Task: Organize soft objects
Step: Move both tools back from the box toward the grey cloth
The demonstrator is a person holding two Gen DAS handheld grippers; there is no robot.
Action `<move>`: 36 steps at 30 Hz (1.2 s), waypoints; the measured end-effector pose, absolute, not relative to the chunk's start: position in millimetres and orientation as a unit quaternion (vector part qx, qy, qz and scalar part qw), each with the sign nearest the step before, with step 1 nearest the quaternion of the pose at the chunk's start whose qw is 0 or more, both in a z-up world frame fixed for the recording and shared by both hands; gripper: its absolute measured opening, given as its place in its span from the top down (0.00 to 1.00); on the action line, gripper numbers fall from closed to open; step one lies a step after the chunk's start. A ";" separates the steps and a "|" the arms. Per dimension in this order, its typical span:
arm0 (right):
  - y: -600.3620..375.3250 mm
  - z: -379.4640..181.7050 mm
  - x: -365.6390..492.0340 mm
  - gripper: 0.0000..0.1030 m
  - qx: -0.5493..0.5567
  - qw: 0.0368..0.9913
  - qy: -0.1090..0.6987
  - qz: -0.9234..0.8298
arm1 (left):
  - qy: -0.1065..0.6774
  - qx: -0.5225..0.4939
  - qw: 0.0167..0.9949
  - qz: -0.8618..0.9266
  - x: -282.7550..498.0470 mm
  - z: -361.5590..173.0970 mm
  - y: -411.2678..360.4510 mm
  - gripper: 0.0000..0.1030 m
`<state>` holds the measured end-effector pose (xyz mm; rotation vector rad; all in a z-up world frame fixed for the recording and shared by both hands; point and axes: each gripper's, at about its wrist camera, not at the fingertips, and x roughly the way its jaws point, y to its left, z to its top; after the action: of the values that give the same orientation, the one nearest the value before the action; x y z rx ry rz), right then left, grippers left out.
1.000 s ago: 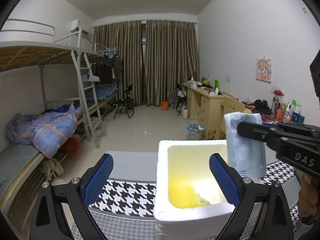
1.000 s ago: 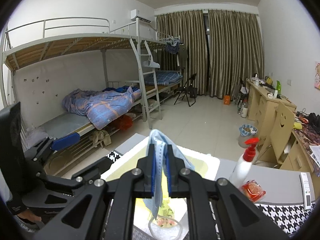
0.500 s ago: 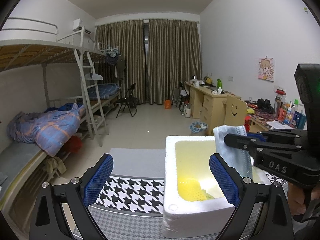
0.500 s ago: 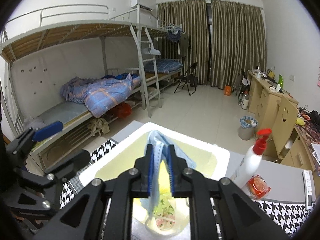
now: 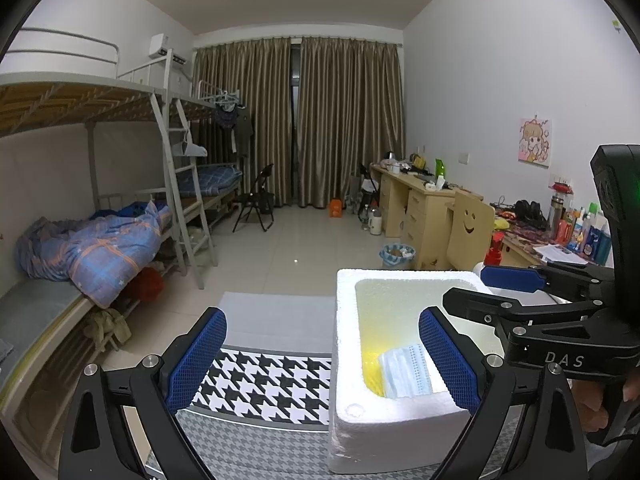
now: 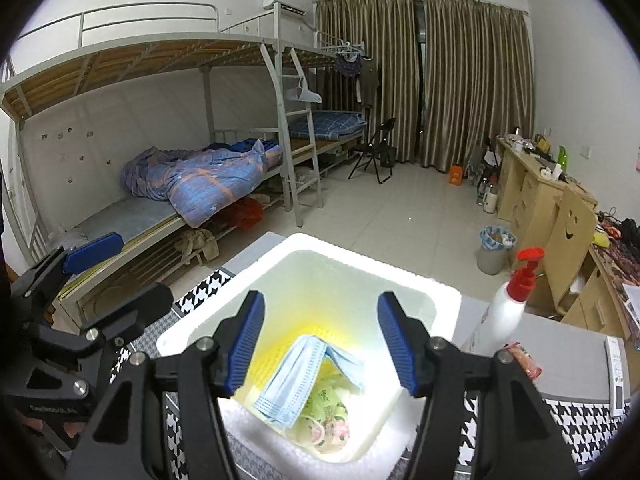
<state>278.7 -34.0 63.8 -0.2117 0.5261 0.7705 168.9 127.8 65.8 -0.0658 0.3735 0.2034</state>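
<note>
Right wrist view: the light blue pleated face mask [image 6: 304, 376] is seen lying inside the white foam box [image 6: 280, 256], partly over a yellow mesh pad [image 6: 280, 344] and a crumpled green printed bag [image 6: 328, 408]. The mask is folded, and its long axis runs from the near left corner towards the middle of the box — one flap is turned off to the right. The right gripper [image 6: 320, 344] is held directly above it with the jaws spread wide and nothing between them, probably so that the mask could fall freely into the box. The left gripper [image 5: 324, 364] is also spread and empty; it is kept beside the left wall of the box on the houndstooth-covered table [image 5: 264, 376], apparently out of the way. A white pump bottle with a red head [image 6: 508, 308] stands just right of the box.
</note>
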 end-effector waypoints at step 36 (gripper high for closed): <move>-97.6 86.1 233.8 0.07 -0.070 0.920 0.189 0.335 | 0.150 -0.012 0.984 0.092 136.9 89.9 92.7 0.01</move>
<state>233.8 -97.6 86.1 -0.1446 0.3887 0.6888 136.9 92.7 89.9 -0.0234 0.3016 0.1845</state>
